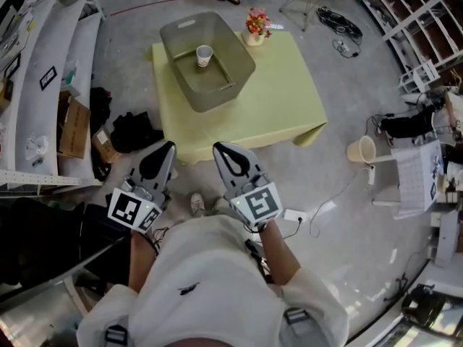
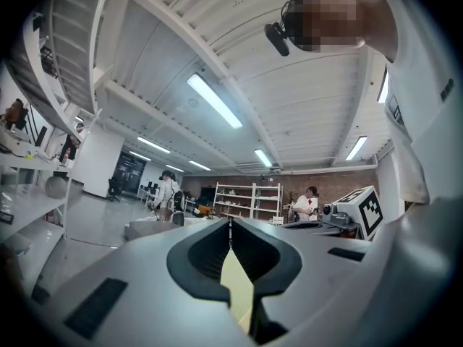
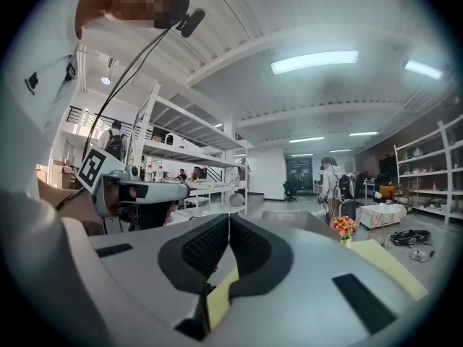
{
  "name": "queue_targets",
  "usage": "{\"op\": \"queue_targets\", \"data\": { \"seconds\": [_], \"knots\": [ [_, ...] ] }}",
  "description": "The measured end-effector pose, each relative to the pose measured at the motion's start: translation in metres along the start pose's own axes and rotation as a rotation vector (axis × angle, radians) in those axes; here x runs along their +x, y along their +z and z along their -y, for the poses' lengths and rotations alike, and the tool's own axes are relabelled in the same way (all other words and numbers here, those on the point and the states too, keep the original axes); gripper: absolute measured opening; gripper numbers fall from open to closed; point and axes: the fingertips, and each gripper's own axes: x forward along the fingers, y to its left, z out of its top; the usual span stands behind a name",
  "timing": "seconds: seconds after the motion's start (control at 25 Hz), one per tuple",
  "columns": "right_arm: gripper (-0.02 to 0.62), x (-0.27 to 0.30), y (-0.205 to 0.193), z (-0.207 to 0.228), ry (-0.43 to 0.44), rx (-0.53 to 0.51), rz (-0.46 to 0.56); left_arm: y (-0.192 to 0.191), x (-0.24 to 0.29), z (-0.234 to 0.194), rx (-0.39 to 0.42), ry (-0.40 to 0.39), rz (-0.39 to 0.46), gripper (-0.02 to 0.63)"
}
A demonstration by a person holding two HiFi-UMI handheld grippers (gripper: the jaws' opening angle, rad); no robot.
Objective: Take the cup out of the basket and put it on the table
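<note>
A white paper cup (image 1: 204, 55) stands upright inside a grey see-through basket (image 1: 233, 72) on the far left part of a low yellow table (image 1: 282, 100). Both grippers are held close to the person's body, short of the table's near edge and pointing at it. The left gripper (image 1: 170, 145) is shut with nothing in it, its tips meeting in the left gripper view (image 2: 230, 223). The right gripper (image 1: 217, 148) is also shut and empty (image 3: 228, 219). In the right gripper view the basket (image 3: 293, 215) shows ahead; the cup is hidden there.
A small pot of flowers (image 1: 256, 27) sits at the table's far edge. Black bags (image 1: 134, 130) and cardboard boxes (image 1: 74, 129) lie on the floor left of the table, beside white shelving (image 1: 32, 85). Cables (image 1: 340, 24) and other gear lie to the right. People stand far off.
</note>
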Motion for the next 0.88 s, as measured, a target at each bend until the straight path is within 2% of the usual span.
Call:
{"op": "queue_targets", "data": {
  "seconds": [0.4, 0.88],
  "knots": [
    [0.009, 0.051, -0.012, 0.048, 0.000, 0.019, -0.018, -0.014, 0.044, -0.050, -0.033, 0.021, -0.023, 0.017],
    [0.009, 0.119, -0.008, 0.152, 0.087, -0.024, -0.005, -0.007, 0.152, -0.097, -0.003, 0.078, -0.049, 0.016]
  ]
}}
